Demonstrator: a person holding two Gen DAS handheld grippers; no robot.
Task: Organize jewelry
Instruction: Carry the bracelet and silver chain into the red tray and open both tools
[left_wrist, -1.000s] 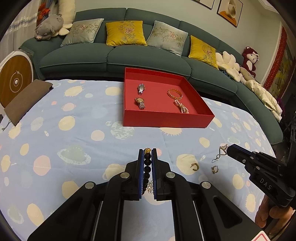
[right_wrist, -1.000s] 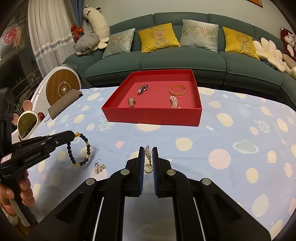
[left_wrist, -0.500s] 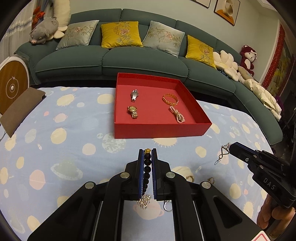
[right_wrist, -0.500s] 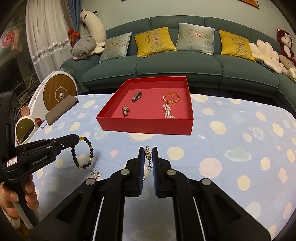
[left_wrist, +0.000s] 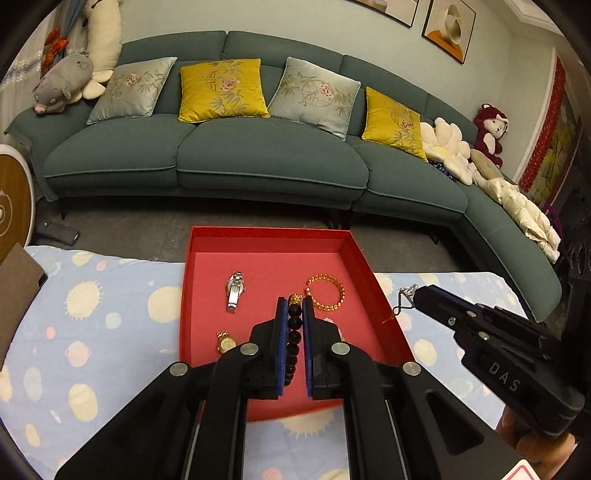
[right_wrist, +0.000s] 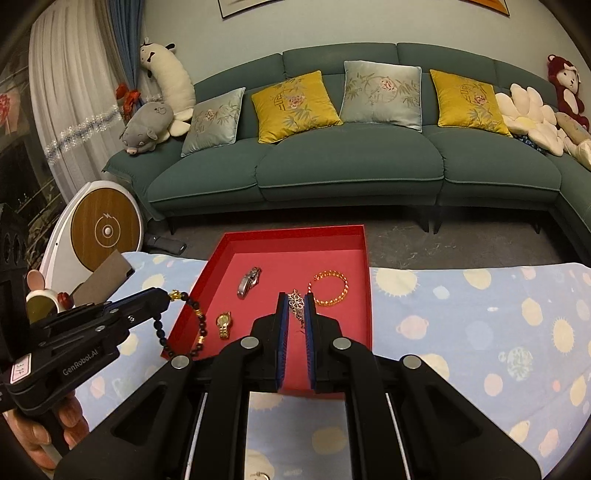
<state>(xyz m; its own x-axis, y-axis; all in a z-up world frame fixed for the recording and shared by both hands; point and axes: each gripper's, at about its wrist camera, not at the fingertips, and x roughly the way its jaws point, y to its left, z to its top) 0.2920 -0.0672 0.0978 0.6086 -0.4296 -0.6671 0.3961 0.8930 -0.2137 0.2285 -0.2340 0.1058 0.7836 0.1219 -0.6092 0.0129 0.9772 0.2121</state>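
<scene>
Red tray (left_wrist: 384, 295) now beneath both grippers.

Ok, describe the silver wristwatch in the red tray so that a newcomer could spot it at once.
Start at the shallow red cardboard tray on the blue planet-print tablecloth in front of the teal sofa. The silver metal wristwatch lies flat in the tray's far left part. It is the only silver piece there: the gold wristwatch lies nearer the camera and the orange-gold beaded bracelet to its right.
</scene>
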